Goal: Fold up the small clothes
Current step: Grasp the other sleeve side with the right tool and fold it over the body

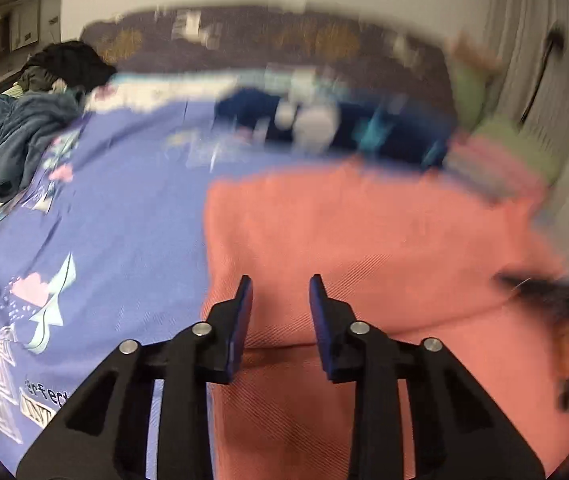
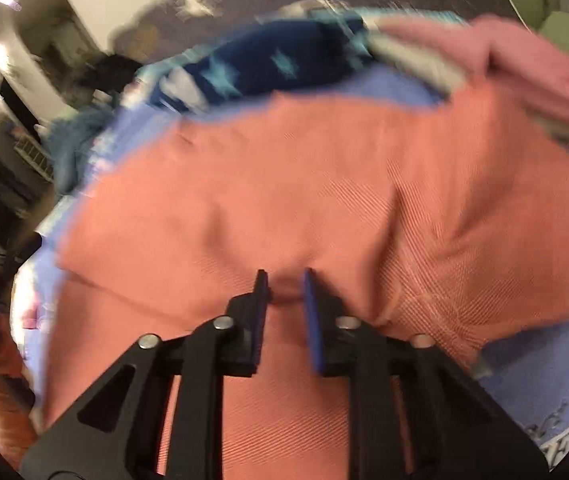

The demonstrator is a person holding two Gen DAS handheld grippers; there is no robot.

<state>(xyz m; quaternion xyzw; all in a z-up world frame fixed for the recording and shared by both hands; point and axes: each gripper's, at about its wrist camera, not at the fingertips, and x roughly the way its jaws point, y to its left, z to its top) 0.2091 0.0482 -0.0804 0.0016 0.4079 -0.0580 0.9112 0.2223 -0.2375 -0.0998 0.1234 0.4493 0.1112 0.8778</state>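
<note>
A salmon-pink garment (image 1: 364, 240) lies spread on a purple patterned bedsheet (image 1: 124, 220); it fills the middle of the right wrist view (image 2: 284, 184). My left gripper (image 1: 281, 284) is open, its jaws apart just above the garment near a fold line. My right gripper (image 2: 284, 280) has its jaws a little apart with a small ridge of the pink cloth between the tips. Both views are blurred by motion. The right gripper shows as a dark blur at the right edge of the left wrist view (image 1: 556, 292).
A dark blue patterned cloth (image 1: 324, 124) and a stack of folded pink and grey clothes (image 2: 504, 64) lie at the far side. A blue blanket pile (image 1: 24, 128) sits at the left. Green cushions (image 1: 496, 120) and a brown headboard (image 1: 244, 36) stand behind.
</note>
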